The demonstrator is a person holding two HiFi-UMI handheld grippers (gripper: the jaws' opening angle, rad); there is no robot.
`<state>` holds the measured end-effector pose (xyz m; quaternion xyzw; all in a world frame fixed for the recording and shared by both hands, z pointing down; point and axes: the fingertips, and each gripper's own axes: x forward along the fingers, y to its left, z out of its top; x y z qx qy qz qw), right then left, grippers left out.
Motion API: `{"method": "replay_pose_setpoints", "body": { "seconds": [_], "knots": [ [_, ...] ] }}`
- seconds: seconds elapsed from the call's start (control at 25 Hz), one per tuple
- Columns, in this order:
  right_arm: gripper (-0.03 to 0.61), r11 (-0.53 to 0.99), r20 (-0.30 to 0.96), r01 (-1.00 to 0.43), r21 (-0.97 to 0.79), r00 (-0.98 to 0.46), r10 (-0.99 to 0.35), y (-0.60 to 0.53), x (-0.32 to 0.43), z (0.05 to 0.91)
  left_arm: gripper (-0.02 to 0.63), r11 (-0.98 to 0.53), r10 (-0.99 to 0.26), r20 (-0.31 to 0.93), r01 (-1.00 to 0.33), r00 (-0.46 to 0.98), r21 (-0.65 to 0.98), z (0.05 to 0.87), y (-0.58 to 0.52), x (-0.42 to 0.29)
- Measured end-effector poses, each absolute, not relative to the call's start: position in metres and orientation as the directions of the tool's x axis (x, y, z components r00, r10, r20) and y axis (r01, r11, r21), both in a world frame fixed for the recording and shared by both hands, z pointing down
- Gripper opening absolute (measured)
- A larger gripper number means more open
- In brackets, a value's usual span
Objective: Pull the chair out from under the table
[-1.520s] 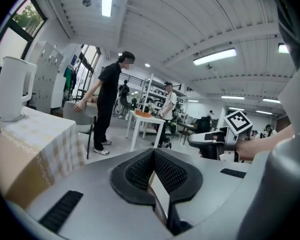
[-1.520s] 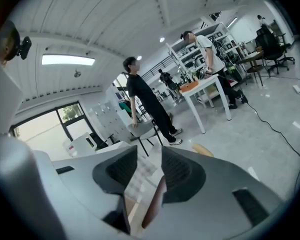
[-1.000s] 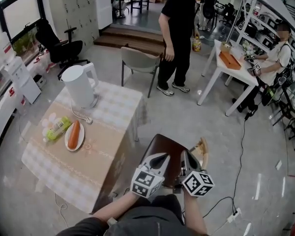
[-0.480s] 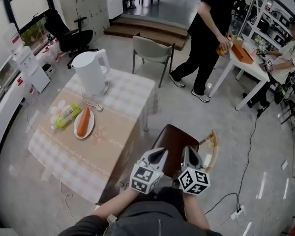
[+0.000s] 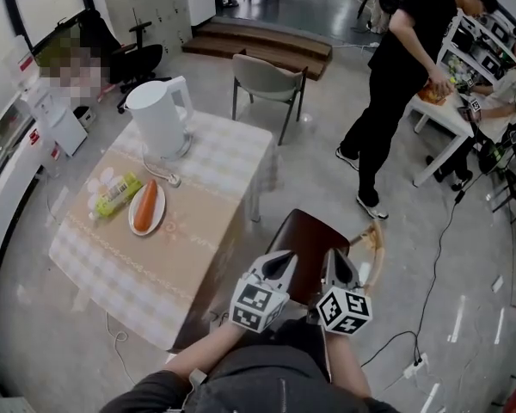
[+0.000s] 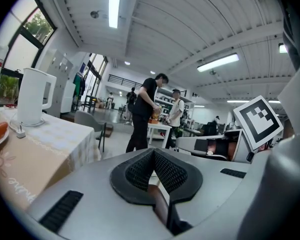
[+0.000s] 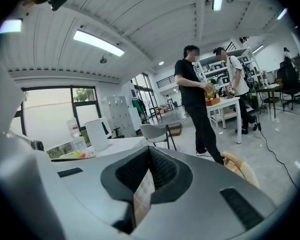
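Note:
The chair (image 5: pixel 314 246) has a dark brown seat and a curved wooden back (image 5: pixel 375 249); it stands by the right side of the cloth-covered table (image 5: pixel 202 231), with its seat out in the open. In the head view my left gripper (image 5: pixel 282 263) and right gripper (image 5: pixel 335 263) hover side by side over the seat's near edge. The left gripper (image 6: pixel 153 152) is shut, with only the brown seat showing below its pads. The right gripper (image 7: pixel 150 149) is shut too, with nothing pinched. The wooden back (image 7: pixel 242 169) shows to its right.
A white kettle (image 5: pixel 159 119), a plate with a carrot (image 5: pixel 144 210) and a green packet (image 5: pixel 116 194) are on the table. A grey chair (image 5: pixel 267 80) stands at its far end. A person in black (image 5: pixel 404 67) leans over a white table (image 5: pixel 434 119). A cable (image 5: pixel 432 256) crosses the floor.
Both grippers have sunk slightly towards the seat and stay shut. The person in black has walked right to the white table. The head view has shifted.

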<state>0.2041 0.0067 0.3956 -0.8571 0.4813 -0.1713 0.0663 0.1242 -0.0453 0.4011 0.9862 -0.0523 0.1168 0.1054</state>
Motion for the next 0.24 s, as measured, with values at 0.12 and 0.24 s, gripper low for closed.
{"method": "replay_pose_setpoints", "body": {
  "seconds": [0.12, 0.24],
  "knots": [
    [0.011, -0.529, 0.238, -0.802, -0.276, 0.476, -0.846, 0.0081, 0.2063, 0.4012, 0.009, -0.973, -0.073, 0.243, -0.123, 0.967, 0.197, 0.4045, -0.0436, 0.1263],
    [0.011, -0.528, 0.247, -0.804, -0.275, 0.471, -0.847, 0.0091, 0.2066, 0.4073, 0.009, -0.973, -0.073, 0.240, -0.123, 0.968, 0.197, 0.4072, -0.0433, 0.1281]
  ]
}}
